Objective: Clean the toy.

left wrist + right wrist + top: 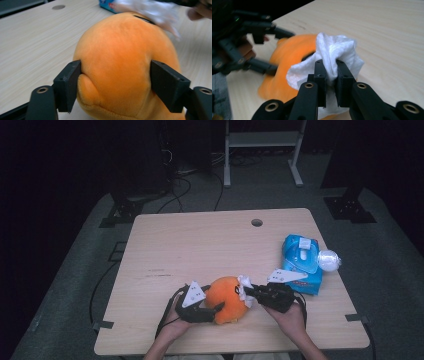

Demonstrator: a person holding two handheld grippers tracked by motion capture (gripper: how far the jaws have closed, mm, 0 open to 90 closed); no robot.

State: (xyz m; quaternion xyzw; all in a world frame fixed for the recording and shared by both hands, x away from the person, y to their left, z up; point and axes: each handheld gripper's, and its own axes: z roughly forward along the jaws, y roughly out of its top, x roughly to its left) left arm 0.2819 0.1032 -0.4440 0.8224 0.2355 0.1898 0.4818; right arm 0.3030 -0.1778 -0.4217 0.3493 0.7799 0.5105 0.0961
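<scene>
— What has the right gripper (331, 75) got?
— Its jaws are pinched on a white tissue (337, 50), pressed against the orange plush (226, 299).
— And the left gripper (116, 82)?
— Its jaws clamp the plush from both sides, pads (68, 82) sunk into the fabric.
— Where's the plush?
— Near the table's (200, 245) front edge, between both hands. A blue wipes pack (301, 262) lies just right, a clear ball (328, 260) touching it.

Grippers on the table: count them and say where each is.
2. The left gripper clamps the orange plush toy from its left; the right gripper, at the toy's right, pinches a white wipe.
</scene>
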